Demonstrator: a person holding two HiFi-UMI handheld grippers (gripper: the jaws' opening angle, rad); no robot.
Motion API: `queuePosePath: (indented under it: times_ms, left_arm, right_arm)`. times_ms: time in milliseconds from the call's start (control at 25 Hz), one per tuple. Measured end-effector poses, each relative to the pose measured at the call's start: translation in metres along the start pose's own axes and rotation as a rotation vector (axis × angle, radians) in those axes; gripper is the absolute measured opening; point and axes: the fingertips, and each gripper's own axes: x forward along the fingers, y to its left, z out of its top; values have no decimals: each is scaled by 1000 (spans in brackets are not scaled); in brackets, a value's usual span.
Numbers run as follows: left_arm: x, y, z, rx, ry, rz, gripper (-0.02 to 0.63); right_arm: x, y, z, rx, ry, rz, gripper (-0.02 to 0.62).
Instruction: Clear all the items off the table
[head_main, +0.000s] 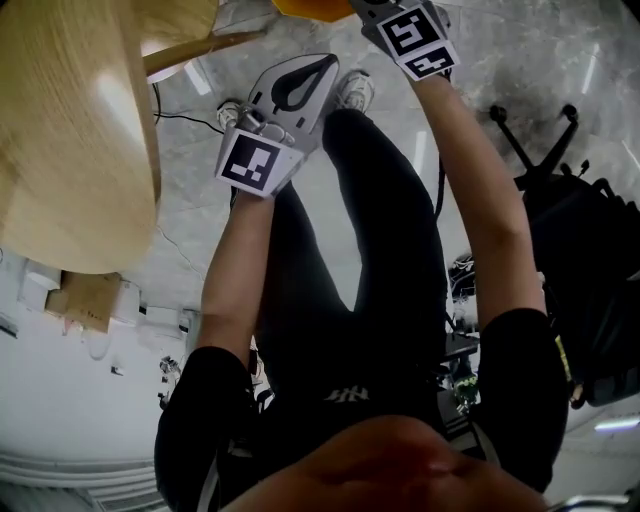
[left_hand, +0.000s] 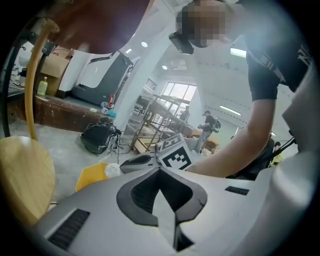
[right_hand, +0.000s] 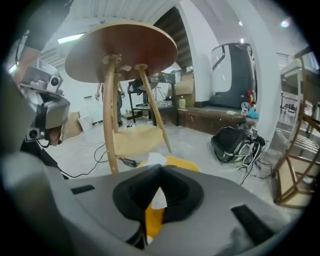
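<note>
My right gripper (right_hand: 160, 170) is shut, and a crumpled white tissue (right_hand: 155, 159) sticks out right at its tips. It hangs low over a yellow bin (right_hand: 185, 162) on the floor. In the left gripper view the same tissue (left_hand: 112, 170) sits at the tip of the right gripper (left_hand: 122, 164), above the bin (left_hand: 92, 177). My left gripper (head_main: 328, 62) is shut with nothing between its jaws, held over the person's legs. The round wooden table (head_main: 70, 130) stands to the left, and the part of its top in view is bare. From the right gripper view I see the table (right_hand: 120, 50) from below.
A black backpack (right_hand: 232, 142) with cables lies on the floor to the right of the bin. An office chair base (head_main: 540, 130) and a black bag (head_main: 590, 280) stand at the person's right. A wooden frame (left_hand: 155, 120) and a person (left_hand: 207, 122) are far off.
</note>
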Motion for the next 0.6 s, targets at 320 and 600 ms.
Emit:
queuePosePath:
  times_ms: [320,600]
  left_arm:
    - [-3,-4,-7,8,34,-52,9]
    - [-36,-42,53,30,2,-118,9]
  right_arm:
    - [16,-5,-37,106,36,-48,153]
    - [-43,2,36,83,3,-61,155]
